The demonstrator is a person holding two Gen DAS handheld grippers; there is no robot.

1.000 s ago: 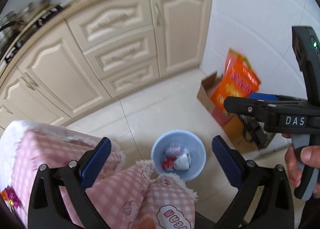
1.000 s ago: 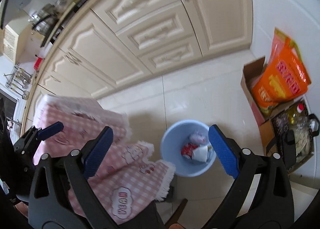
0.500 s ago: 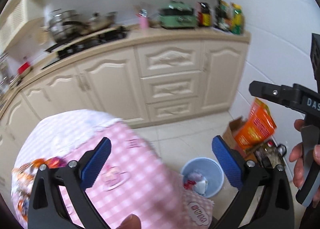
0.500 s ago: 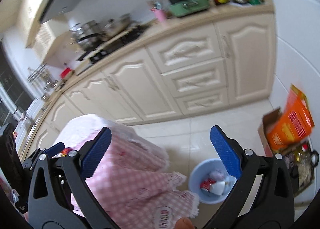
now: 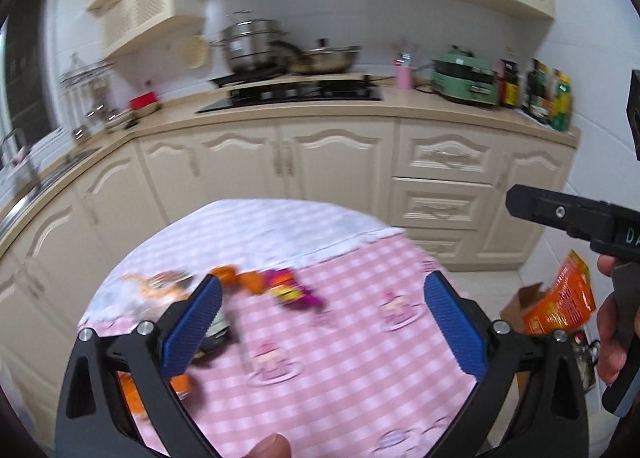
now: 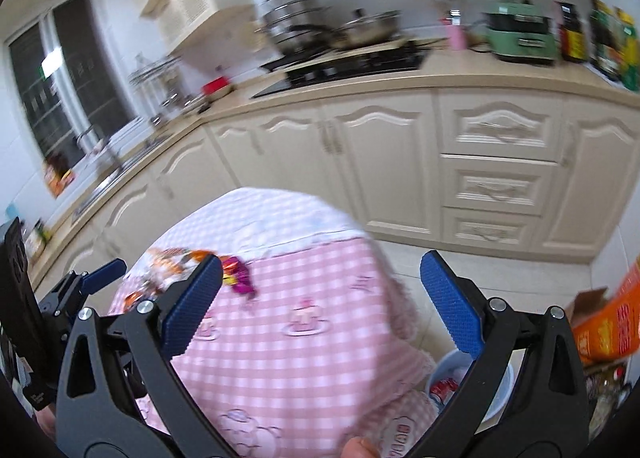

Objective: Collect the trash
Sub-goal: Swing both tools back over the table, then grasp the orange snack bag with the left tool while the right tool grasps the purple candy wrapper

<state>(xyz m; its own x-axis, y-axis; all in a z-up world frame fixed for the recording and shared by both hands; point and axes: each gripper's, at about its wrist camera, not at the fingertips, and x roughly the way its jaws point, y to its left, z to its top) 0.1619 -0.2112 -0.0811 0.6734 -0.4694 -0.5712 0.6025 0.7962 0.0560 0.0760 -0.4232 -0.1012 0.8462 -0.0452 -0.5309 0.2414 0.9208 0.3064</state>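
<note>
A round table under a pink checked cloth (image 5: pixel 340 338) (image 6: pixel 300 338) fills the lower half of both views. Snack wrappers lie on its left part: a purple one (image 5: pixel 294 290) (image 6: pixel 236 276), orange ones (image 5: pixel 240 278) (image 6: pixel 172 258) and more behind the left finger. My left gripper (image 5: pixel 324 330) hangs open above the cloth, holding nothing. The right gripper (image 6: pixel 320 306) is open too, empty, over the table's right side. A blue bin (image 6: pixel 460 386) with trash inside stands on the floor, partly hidden by the cloth and a finger.
Cream kitchen cabinets (image 5: pixel 340 166) and a counter with a hob (image 5: pixel 296 92), pots and a green appliance (image 5: pixel 464 78) run across the back. An orange bag in a cardboard box (image 5: pixel 560 306) (image 6: pixel 608 322) sits by the right wall. A hand (image 5: pixel 612 342) holds the other gripper's handle.
Both cameras have tilted up from the floor and bin toward the tabletop and the counter. The wrappers on the cloth have come into view. Both grippers stay open.
</note>
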